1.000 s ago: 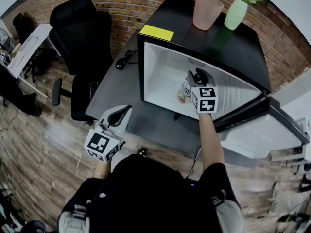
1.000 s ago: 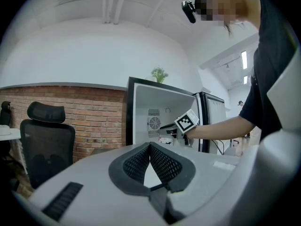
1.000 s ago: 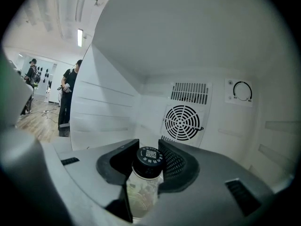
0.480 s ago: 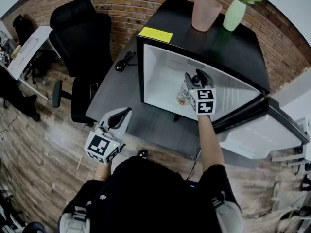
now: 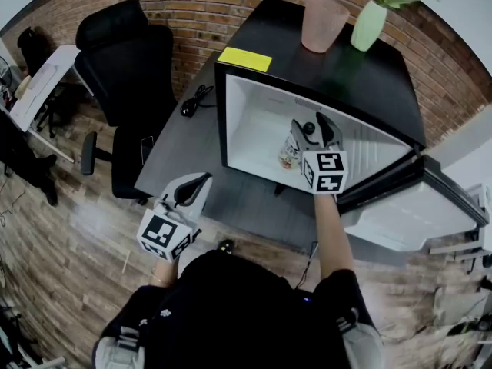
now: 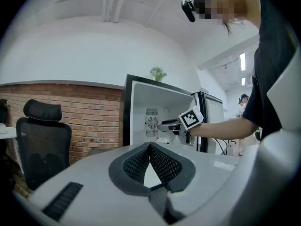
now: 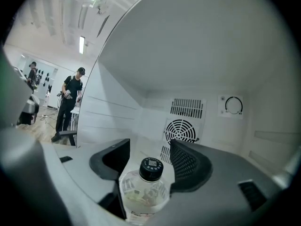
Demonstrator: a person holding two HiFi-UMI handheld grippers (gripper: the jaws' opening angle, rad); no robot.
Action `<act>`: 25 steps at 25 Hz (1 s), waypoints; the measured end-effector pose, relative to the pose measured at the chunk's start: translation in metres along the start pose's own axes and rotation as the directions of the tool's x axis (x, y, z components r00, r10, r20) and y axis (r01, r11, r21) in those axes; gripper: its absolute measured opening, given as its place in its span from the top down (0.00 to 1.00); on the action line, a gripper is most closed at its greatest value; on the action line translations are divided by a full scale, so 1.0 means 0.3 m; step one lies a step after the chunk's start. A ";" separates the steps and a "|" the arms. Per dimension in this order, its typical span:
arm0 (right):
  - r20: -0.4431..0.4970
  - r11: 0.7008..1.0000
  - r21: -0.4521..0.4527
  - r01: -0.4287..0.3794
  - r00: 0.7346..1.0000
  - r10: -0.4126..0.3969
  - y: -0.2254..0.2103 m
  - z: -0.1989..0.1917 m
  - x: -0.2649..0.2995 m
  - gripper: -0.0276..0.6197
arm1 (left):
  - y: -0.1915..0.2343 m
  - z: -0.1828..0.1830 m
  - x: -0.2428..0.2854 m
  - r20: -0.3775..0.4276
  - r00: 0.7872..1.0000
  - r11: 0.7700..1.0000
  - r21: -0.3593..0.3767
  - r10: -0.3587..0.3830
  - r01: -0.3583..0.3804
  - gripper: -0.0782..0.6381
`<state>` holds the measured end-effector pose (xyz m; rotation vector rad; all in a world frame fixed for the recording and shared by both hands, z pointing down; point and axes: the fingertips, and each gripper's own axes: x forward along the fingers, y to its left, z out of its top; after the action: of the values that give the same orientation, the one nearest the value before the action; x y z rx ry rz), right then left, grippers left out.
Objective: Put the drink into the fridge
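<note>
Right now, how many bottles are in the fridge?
1. The bottle sits in the fridge, within the right gripper, whose jaws have just been opening; it may hide others.

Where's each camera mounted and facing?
Head view: head-mounted, steeply down onto open black mini fridge; right arm, left hand-held gripper, right hand-held gripper.
Left gripper view: gripper-mounted, level toward fridge; own shut jaws, right arm.
Right gripper view: gripper-mounted, at fridge's back wall; just-opened jaws flank clear black-capped drink bottle.
All share the fridge.

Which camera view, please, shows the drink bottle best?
The right gripper view: the bottle sits close, cap and clear body, inside the right gripper, whose jaws have just been opening. The head view shows it small in the fridge; the left gripper view leaves it indistinct.
</note>
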<state>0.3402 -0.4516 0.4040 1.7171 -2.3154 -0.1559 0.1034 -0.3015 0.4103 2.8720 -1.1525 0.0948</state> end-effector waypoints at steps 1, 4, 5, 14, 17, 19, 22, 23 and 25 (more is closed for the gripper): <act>0.017 1.000 0.003 0.003 1.000 -0.003 0.004 0.014 -0.021 0.56 | -0.003 -0.001 0.007 -0.001 1.000 1.000 -0.001 -0.008 0.008 0.89; 0.068 1.000 0.016 0.011 0.998 -0.012 0.025 0.051 -0.092 0.56 | -0.010 -0.005 0.032 -0.004 1.000 1.000 -0.001 -0.031 0.031 0.89; 0.084 1.000 0.025 0.011 0.996 -0.013 0.034 0.059 -0.116 0.57 | -0.014 -0.007 0.041 -0.006 0.999 0.999 0.001 -0.039 0.039 0.89; 0.144 0.989 0.149 0.024 0.989 -0.046 0.091 0.055 -0.322 0.70 | -0.081 -0.009 0.127 0.001 0.990 0.990 0.011 -0.140 0.140 0.89; 0.146 0.983 0.179 0.029 0.988 -0.056 0.120 0.039 -0.380 0.75 | -0.106 -0.007 0.157 0.010 0.985 0.985 0.014 -0.173 0.173 0.89; 0.136 0.980 0.195 0.033 0.989 -0.060 0.141 0.018 -0.409 0.79 | -0.122 -0.012 0.176 0.006 0.981 0.981 0.011 -0.193 0.192 0.89; 0.111 0.972 0.231 0.043 0.991 -0.070 0.166 -0.028 -0.442 0.83 | -0.146 -0.017 0.202 0.003 0.976 0.976 0.009 -0.218 0.218 0.89; 0.103 0.968 0.246 0.047 0.992 -0.074 0.172 -0.046 -0.454 0.84 | -0.154 -0.020 0.209 0.003 0.975 0.974 0.010 -0.224 0.224 0.89; 0.084 0.960 0.273 0.060 0.993 -0.086 0.183 -0.084 -0.482 0.86 | -0.170 -0.031 0.215 0.002 0.973 0.973 0.009 -0.232 0.232 0.89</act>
<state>0.3354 -0.2957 0.4211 1.9649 -2.4359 0.0705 0.1847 -0.3085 0.4233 2.9899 -0.8099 0.0862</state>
